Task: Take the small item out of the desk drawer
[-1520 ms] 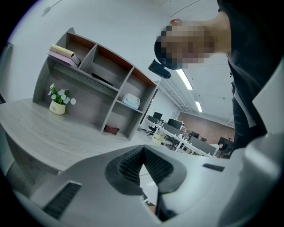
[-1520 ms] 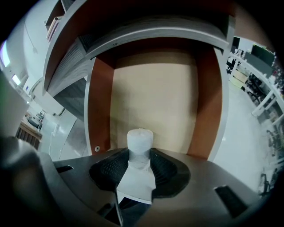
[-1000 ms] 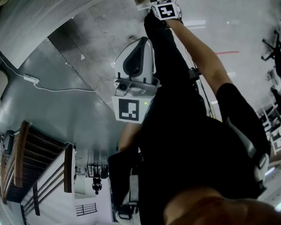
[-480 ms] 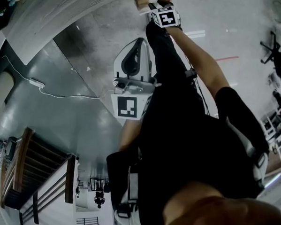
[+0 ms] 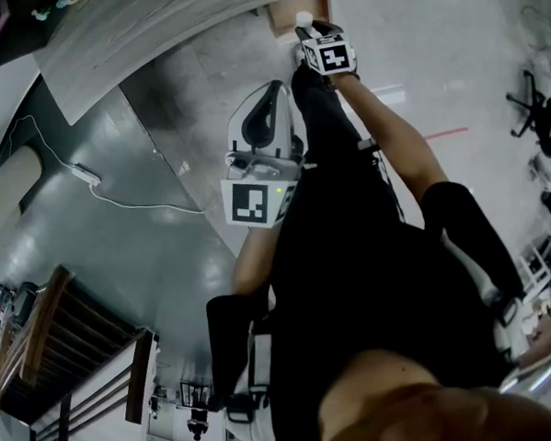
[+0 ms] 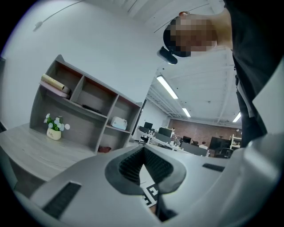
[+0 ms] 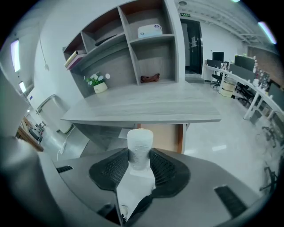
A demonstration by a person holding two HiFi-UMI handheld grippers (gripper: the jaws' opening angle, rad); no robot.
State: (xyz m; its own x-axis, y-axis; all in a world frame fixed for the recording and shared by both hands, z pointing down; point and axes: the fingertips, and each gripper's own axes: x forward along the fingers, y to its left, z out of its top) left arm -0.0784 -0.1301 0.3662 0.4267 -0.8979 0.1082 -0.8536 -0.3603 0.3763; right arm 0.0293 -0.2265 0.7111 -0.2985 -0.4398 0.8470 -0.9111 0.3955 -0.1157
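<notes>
The right tongs are clenched on a small white cylindrical item, which stands upright between the ribbed black pads and rises above them; it is held in the air in front of the brown drawer under the worktop, clear of both. The left tongs are closed with nothing between them; in the head view they sit nearer the body, their marker cube showing a black-and-white square pattern.

The worktop is pale grey wood grain; on it stands a grey shelf unit with a white box, a dark reddish object and a flowering plant in a white pot. The floor is glossy grey, with a white cable lying on it; beyond is an open office with desks, monitors, a brick wall and ceiling strip lights. Print on the pot and a green sign over the doorway are too small to read.
</notes>
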